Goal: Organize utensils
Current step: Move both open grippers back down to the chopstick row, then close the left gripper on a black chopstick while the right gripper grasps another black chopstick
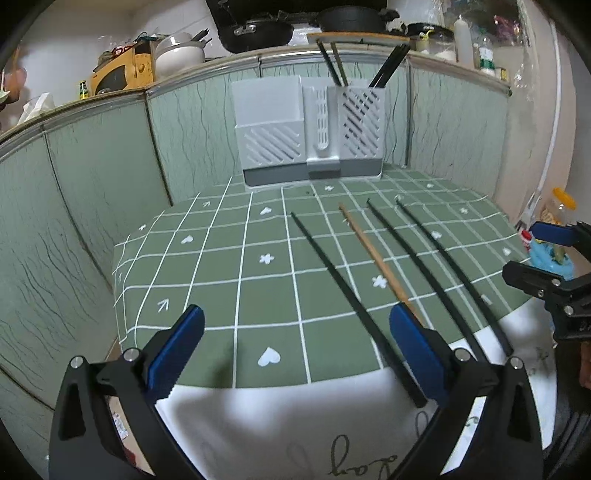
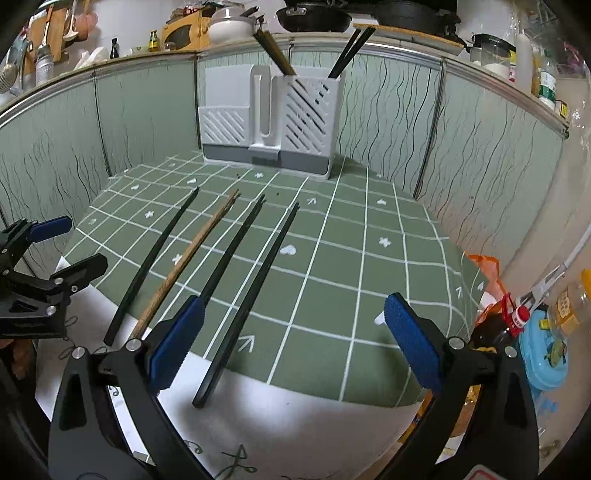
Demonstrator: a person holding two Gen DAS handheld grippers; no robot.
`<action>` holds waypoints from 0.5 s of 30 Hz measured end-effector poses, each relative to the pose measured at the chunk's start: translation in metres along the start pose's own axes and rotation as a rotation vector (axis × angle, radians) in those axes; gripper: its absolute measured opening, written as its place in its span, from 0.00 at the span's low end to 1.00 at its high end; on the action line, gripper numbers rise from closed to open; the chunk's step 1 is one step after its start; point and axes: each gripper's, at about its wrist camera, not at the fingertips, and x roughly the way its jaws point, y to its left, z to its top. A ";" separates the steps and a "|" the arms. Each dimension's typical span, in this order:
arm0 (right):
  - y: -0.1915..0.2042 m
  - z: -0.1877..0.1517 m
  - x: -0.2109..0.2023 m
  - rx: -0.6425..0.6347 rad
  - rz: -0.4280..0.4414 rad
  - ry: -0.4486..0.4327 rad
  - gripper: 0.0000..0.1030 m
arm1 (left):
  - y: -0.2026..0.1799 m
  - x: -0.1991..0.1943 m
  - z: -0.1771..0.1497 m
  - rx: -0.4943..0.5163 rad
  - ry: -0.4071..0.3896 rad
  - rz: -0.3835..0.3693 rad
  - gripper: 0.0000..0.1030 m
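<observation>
Several chopsticks lie side by side on the green checked cloth (image 1: 221, 266): three black ones (image 1: 343, 288) (image 1: 417, 266) (image 1: 450, 262) and one wooden one (image 1: 373, 258). In the right wrist view they show as black (image 2: 155, 258), wooden (image 2: 192, 251), black (image 2: 236, 243) and black (image 2: 251, 295). A white slotted utensil holder (image 1: 306, 129) (image 2: 273, 118) stands at the back and holds more chopsticks (image 1: 334, 64) (image 2: 347, 48). My left gripper (image 1: 295, 350) is open and empty above the near cloth edge. My right gripper (image 2: 291, 339) is open and empty, over the rightmost black chopstick.
Green patterned panels (image 1: 92, 166) wall in the table on the left, back and right. A shelf above holds pans (image 1: 258, 29), a pot and bottles. Right of the table are a blue plastic toy (image 2: 543, 354), an orange bag (image 2: 487, 269) and jars.
</observation>
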 end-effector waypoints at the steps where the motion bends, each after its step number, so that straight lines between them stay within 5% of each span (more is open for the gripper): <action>1: 0.002 -0.002 0.002 0.005 0.004 0.008 0.86 | 0.000 0.002 -0.001 -0.004 0.007 -0.004 0.91; 15: 0.016 -0.019 0.021 0.025 0.015 0.060 0.50 | -0.020 0.019 -0.012 -0.004 0.081 -0.072 0.61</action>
